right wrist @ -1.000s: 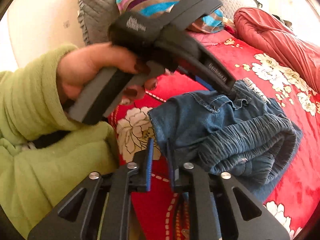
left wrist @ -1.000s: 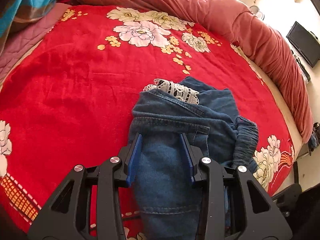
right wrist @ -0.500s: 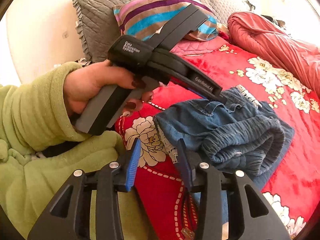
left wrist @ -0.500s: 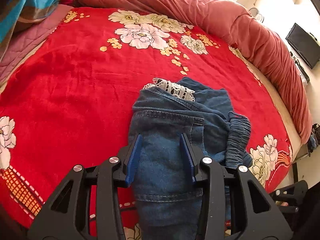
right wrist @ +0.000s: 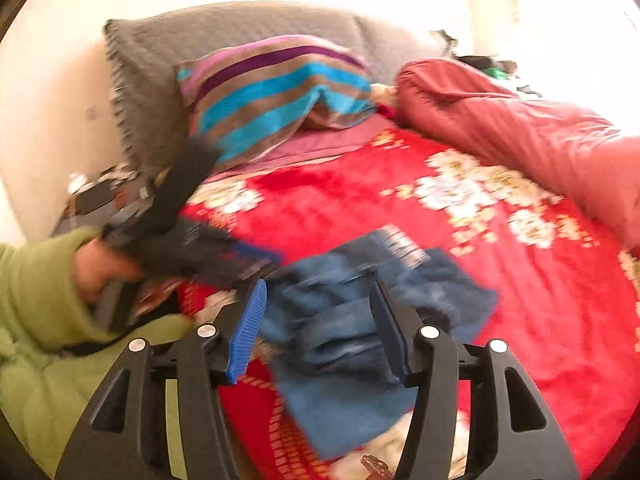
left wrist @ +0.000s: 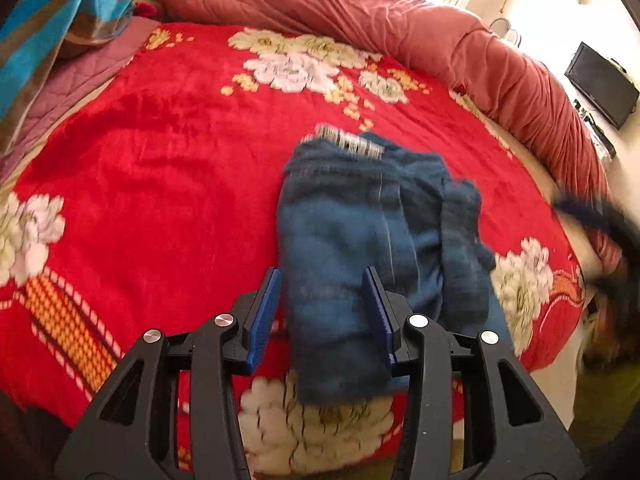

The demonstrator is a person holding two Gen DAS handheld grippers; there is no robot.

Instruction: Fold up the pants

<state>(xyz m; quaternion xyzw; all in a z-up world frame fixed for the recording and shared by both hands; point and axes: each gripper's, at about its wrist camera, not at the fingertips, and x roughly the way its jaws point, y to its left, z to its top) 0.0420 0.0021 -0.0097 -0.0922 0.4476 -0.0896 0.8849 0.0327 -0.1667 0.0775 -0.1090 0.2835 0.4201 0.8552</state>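
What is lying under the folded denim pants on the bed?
The denim pants lie on a red floral blanket. Around their near end a white flower print shows. The part of the blanket directly beneath the pants is covered, so anything there cannot be seen.

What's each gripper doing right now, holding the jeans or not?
Left gripper: open, pads not pressing; folded jeans lie beyond, on the bed.
Right gripper: jaws opening, nothing gripped; jeans beyond them.
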